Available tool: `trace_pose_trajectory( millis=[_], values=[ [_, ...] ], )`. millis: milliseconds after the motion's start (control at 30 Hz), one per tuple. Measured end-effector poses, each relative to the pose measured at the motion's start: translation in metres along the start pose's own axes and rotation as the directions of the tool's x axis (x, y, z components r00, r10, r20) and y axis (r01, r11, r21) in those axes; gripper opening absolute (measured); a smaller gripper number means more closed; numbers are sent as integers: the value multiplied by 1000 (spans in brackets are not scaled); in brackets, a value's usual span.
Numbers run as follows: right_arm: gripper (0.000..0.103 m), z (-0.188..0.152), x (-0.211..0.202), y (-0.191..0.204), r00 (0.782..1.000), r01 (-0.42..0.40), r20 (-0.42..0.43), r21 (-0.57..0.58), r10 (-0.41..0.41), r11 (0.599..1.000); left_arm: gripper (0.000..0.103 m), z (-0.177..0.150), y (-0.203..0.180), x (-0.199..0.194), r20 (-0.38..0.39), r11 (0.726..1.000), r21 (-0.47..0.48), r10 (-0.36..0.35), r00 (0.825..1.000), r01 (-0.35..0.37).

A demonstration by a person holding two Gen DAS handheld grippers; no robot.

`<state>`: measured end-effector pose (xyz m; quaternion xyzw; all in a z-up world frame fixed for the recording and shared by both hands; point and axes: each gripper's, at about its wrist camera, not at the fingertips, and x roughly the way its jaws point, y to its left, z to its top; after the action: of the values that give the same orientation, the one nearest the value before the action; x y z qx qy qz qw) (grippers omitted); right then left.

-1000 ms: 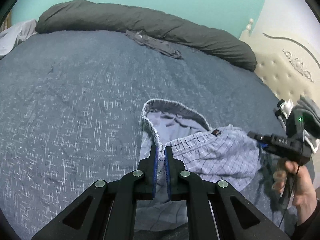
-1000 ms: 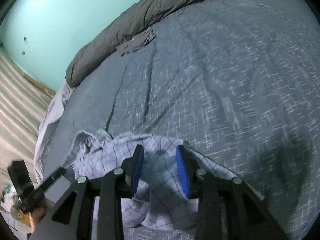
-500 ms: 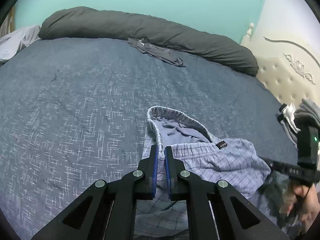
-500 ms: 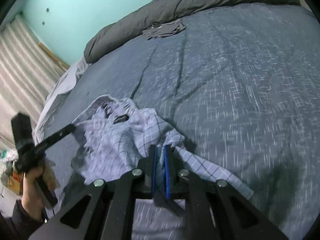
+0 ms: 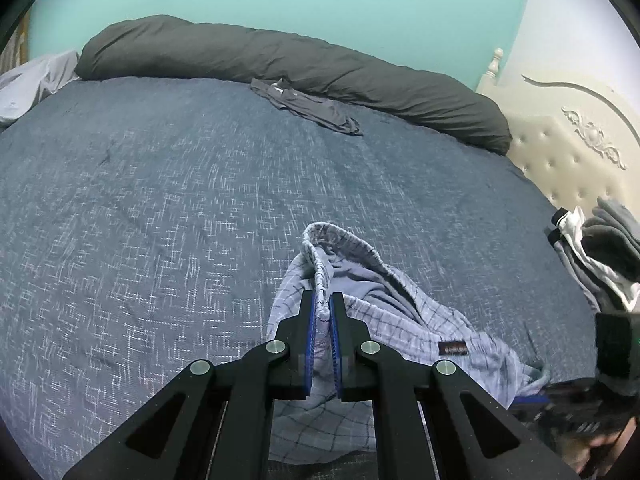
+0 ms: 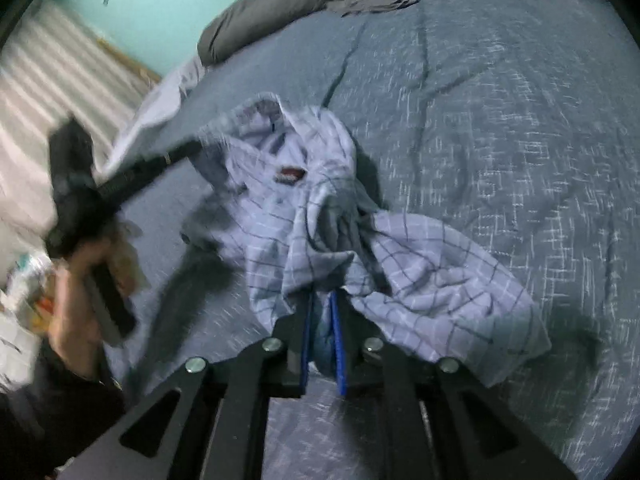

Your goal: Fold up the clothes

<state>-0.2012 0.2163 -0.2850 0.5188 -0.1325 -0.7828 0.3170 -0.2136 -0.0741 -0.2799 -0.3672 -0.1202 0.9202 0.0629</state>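
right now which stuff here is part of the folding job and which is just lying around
In the job:
- checked shorts
- left gripper, shut on their waistband
- right gripper, jaws opening, cloth between them

Lying about:
- dark garment
- grey bolster
- clothes pile

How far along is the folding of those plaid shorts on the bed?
Early. Done: both grippers have hold of the plaid shorts, the left gripper at the waistband, the right gripper, jaws opening slightly, on bunched fabric. No fold shows yet. Left: spreading, folding, then the dark garment.
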Motion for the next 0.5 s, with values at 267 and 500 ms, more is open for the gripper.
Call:
trace_pose_trajectory(
  millis=[267, 500],
  values=[
    [26, 35, -35, -20, 976, 24, 212, 92, -43, 995, 7, -1, 8, 2, 1, 1000, -11, 14, 1000, -14],
    [29, 45, 13, -21, 984, 106, 140, 46, -112, 993, 7, -3, 14, 3, -3, 1000, -11, 24, 1000, -24]
  ],
)
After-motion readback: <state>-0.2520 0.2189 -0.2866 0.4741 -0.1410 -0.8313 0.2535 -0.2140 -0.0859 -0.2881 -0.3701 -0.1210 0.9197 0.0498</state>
